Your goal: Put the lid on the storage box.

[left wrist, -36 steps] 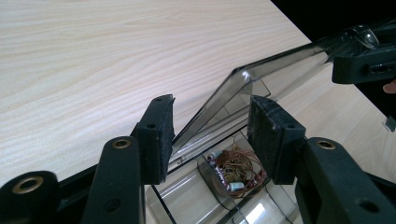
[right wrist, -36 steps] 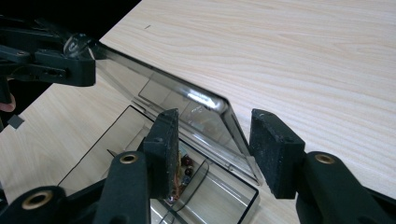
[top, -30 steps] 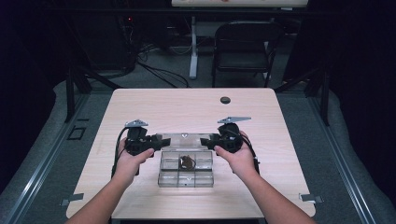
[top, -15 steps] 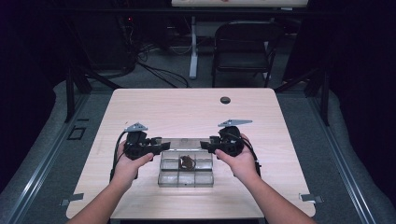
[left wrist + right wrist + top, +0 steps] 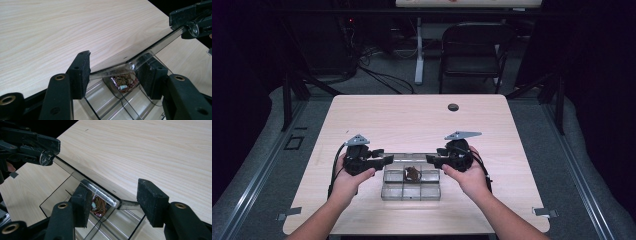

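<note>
Lifted slightly since a second ago: clear lid (image 5: pixel 410 156), raised at the back edge of the compartment box (image 5: pixel 411 184). Fingers of left gripper (image 5: pixel 385 159) and right gripper (image 5: pixel 432 159) just been opening, now spread, lid ends between them, loose in both gripper views. Near the table's (image 5: pixel 412 120) front middle, between both hands. Transparent, hard, gridded plastic; tangled coppery wires (image 5: pixel 124 80) in one cell. Pale wood-grain top; small dark round disc (image 5: pixel 453 107) well apart, folding chair (image 5: pixel 472 50) beyond.
</note>
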The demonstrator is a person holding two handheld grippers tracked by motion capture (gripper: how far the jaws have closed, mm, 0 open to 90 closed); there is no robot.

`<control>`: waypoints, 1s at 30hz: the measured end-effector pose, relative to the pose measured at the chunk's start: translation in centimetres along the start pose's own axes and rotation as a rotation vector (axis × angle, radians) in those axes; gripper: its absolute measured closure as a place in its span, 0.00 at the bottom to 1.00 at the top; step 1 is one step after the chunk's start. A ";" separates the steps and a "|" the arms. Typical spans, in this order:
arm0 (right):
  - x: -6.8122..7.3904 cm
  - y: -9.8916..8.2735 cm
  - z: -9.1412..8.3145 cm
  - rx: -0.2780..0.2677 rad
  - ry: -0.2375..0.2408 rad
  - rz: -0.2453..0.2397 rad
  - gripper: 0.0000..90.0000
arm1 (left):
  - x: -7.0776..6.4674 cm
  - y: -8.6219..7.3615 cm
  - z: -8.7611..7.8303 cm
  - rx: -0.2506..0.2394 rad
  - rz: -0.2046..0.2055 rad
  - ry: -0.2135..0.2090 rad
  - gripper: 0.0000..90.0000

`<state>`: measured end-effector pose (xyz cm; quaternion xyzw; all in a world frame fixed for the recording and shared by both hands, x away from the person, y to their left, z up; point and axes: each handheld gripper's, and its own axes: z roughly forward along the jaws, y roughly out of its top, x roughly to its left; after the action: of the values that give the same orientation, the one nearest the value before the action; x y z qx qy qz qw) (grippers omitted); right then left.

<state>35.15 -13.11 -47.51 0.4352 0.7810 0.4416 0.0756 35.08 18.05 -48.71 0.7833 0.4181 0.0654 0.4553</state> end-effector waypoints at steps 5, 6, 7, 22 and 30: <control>0.2 -0.2 -0.1 0.005 -0.004 -0.020 0.51 | 0.0 -0.3 -0.2 0.001 0.005 0.008 0.52; 0.3 -0.3 -0.1 -0.004 -0.004 -0.016 0.51 | 0.0 -0.3 -0.3 0.005 0.006 0.004 0.52; 0.3 -0.3 -0.1 -0.001 -0.004 -0.017 0.51 | 0.0 -0.3 -0.3 0.005 0.006 0.004 0.52; 0.7 -1.0 -0.3 -0.002 -0.014 -0.052 0.49 | 0.0 -1.3 -1.4 -0.011 0.012 -0.001 0.58; 1.0 -1.5 -0.5 -0.002 -0.028 -0.084 0.49 | -0.6 -1.9 -2.1 -0.021 0.000 -0.013 0.62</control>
<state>33.37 -13.01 -48.12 0.4081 0.7969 0.4327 0.1056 32.53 19.49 -48.82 0.7789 0.4144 0.0646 0.4663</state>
